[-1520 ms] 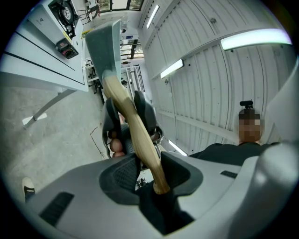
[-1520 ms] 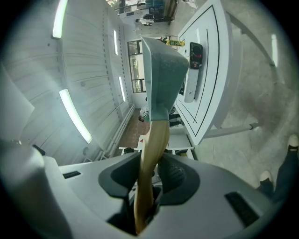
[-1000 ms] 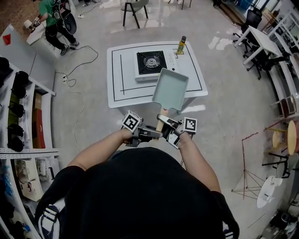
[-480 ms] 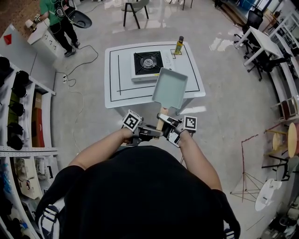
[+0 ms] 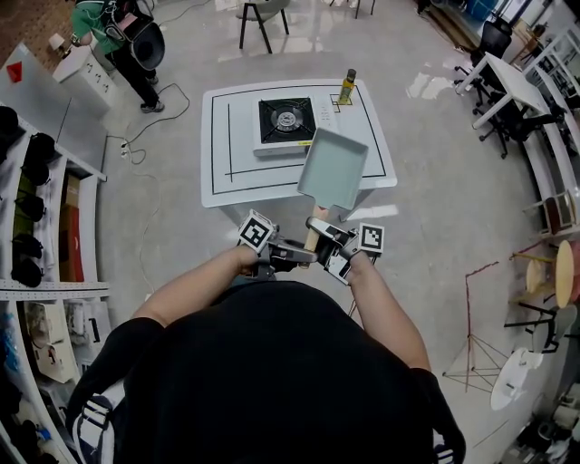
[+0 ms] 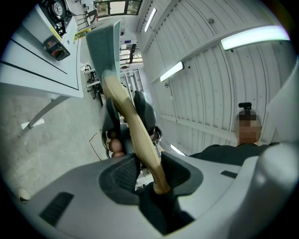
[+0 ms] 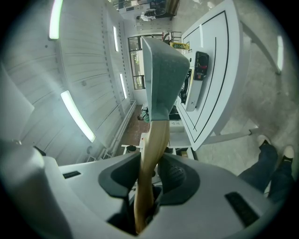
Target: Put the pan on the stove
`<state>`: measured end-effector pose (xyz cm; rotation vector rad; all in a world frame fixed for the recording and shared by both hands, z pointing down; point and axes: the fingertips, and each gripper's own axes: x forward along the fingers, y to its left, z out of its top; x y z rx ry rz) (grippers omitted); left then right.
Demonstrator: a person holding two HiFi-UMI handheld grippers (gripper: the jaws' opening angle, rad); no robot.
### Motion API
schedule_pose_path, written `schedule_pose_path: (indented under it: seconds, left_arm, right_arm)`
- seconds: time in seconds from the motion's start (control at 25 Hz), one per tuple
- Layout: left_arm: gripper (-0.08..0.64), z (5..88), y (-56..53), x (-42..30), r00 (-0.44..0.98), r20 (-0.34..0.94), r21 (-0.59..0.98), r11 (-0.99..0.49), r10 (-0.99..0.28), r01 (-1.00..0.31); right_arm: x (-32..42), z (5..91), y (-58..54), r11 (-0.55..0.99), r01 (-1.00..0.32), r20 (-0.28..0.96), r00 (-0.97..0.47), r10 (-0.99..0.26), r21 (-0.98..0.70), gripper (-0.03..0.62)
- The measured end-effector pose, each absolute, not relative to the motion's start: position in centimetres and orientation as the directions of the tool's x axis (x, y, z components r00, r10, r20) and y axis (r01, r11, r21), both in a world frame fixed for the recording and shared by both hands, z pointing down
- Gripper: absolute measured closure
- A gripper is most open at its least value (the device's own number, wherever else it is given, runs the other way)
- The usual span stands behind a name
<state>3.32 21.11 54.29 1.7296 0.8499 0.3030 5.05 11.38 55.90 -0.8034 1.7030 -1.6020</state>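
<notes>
A pale green rectangular pan (image 5: 333,169) with a wooden handle (image 5: 314,230) hangs in the air before the white table (image 5: 240,181). Both grippers are shut on that handle: my left gripper (image 5: 292,256) from the left, my right gripper (image 5: 328,249) from the right. The handle (image 6: 135,135) runs between the left pads in the left gripper view, and the handle (image 7: 150,158) sits clamped between the right pads in the right gripper view. The black-topped portable stove (image 5: 285,123) stands on the table beyond the pan, seen also as the stove (image 7: 194,74) past the pan's edge.
A yellow oil bottle (image 5: 348,87) stands at the table's far right by the stove. A person (image 5: 118,36) works at the back left. Shelves (image 5: 41,227) line the left side; desks and chairs (image 5: 507,86) crowd the right. A chair (image 5: 258,18) stands behind the table.
The table and stove have slid slightly toward me and leftward in the head view; the pan stays held the same way in both grippers. The person at the back left has shifted.
</notes>
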Motion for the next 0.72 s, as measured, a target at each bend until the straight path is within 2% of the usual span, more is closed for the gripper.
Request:
schedule_pose_path:
  seconds: [0.24, 0.44, 0.72]
  left_arm:
    - [0.414, 55.0, 19.9, 3.9, 0.702, -0.208, 0.905, -0.138, 0.681, 0.402]
    - [0.414, 54.4, 19.5, 5.1, 0.675, -0.245, 0.905, -0.085, 0.696, 0.416]
    - [0.414, 55.2, 16.9, 7.1, 0.667, -0.211, 0.903, -0.118, 0.715, 0.412]
  right_arm:
    - [5.7, 56.0, 10.5, 0.055, -0.01, -0.039, -0.586, -0.81, -0.998, 0.476]
    - [7.2, 55.9, 10.0, 0.056, -0.013, -0.039, -0.57, -0.821, -0.998, 0.476]
    - [9.4, 56.5, 7.7, 0.041, -0.023, -0.022, -0.549, -0.835, -0.999, 0.476]
